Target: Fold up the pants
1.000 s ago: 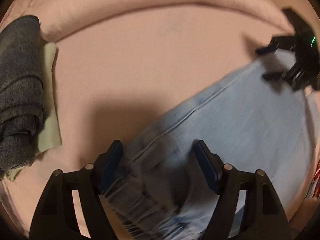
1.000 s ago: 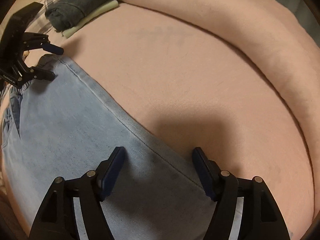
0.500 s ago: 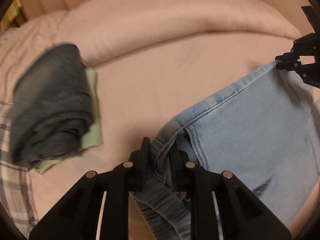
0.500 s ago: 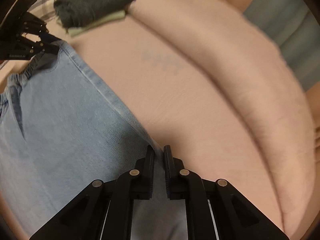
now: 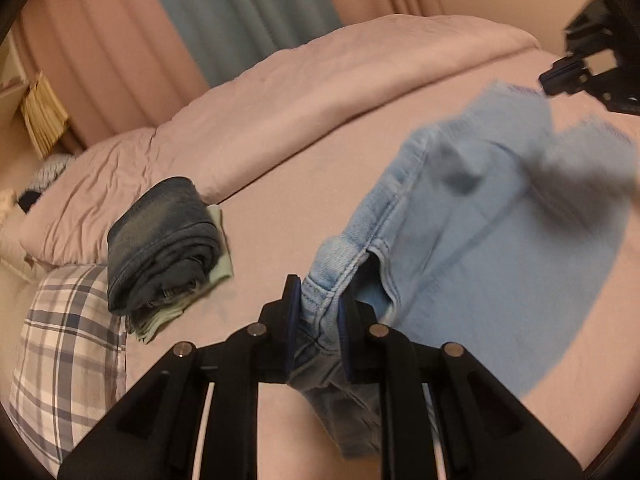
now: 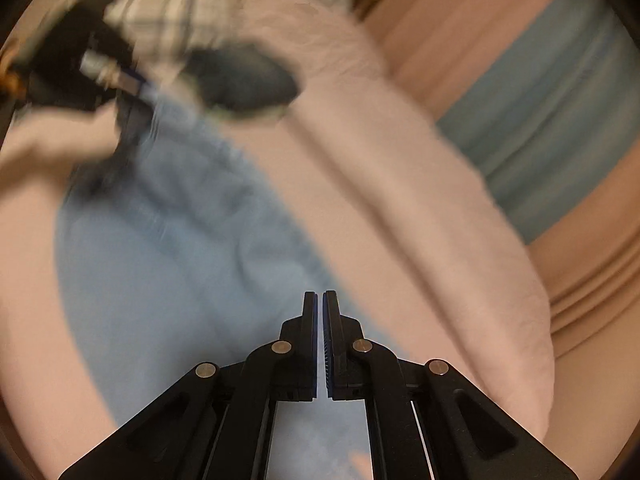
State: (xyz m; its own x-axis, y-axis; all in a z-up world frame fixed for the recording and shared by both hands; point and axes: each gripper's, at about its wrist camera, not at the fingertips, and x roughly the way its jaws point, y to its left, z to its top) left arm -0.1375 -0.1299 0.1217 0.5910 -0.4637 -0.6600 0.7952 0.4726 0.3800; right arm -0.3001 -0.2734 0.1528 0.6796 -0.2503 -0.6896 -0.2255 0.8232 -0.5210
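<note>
Light blue denim pants [image 5: 472, 248] hang lifted above the pink bed [image 5: 280, 200]. My left gripper [image 5: 318, 296] is shut on their waistband corner. My right gripper [image 6: 321, 304] is shut on the far edge of the same pants [image 6: 168, 264], and it shows at the top right of the left wrist view [image 5: 560, 76]. The left gripper shows blurred at the top left of the right wrist view [image 6: 132, 84]. The cloth between the two grippers is slack and blurred by motion.
A stack of folded dark jeans [image 5: 160, 240] on a pale green garment lies left on the bed, next to a plaid pillow [image 5: 68, 352]. A rolled pink duvet [image 5: 280, 96] runs along the back. Curtains [image 5: 240, 12] hang behind.
Both grippers closed on the pants about half a second ago and have since lifted them off the bed. Both views have tilted up toward the curtains.
</note>
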